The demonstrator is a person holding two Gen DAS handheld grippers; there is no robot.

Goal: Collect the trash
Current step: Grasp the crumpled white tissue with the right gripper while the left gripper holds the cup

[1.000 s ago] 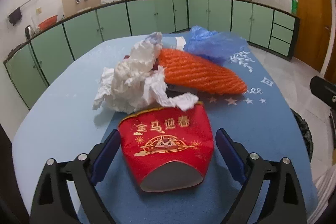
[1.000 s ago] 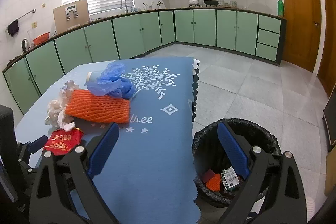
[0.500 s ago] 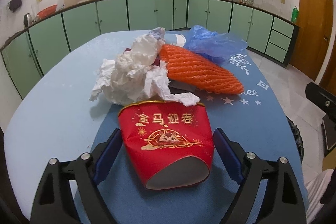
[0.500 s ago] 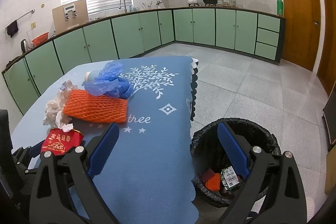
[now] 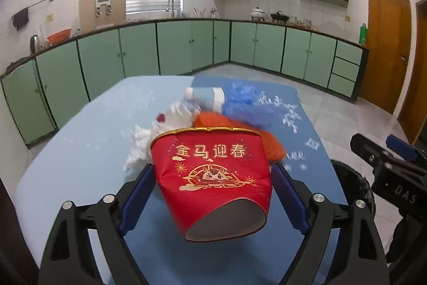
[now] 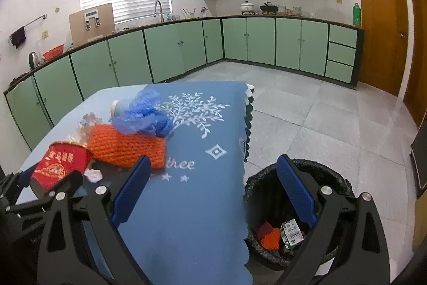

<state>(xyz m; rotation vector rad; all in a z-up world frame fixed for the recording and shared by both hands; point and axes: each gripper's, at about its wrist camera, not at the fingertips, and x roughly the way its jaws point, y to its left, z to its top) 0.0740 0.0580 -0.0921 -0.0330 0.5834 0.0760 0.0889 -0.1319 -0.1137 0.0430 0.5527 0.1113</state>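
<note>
My left gripper [image 5: 212,194] is shut on a red paper cup [image 5: 213,172] with gold print and holds it lifted above the blue tablecloth [image 5: 88,140]; the cup [image 6: 60,164] also shows in the right wrist view. Behind it lie crumpled white tissue [image 5: 149,138], an orange foam net [image 6: 125,146] and a blue plastic bag [image 6: 144,116]. My right gripper [image 6: 213,186] is open and empty, over the table's right edge beside the black-lined trash bin [image 6: 333,180].
The bin holds a small carton [image 6: 292,230] and an orange net piece [image 6: 269,238]. Green kitchen cabinets [image 6: 240,44] run along the back walls. A wooden door [image 6: 381,26] stands at right. Grey tiled floor [image 6: 307,103] lies right of the table.
My left gripper closed on the red cup and lifted it off the table. The right gripper has stayed open near the bin.
</note>
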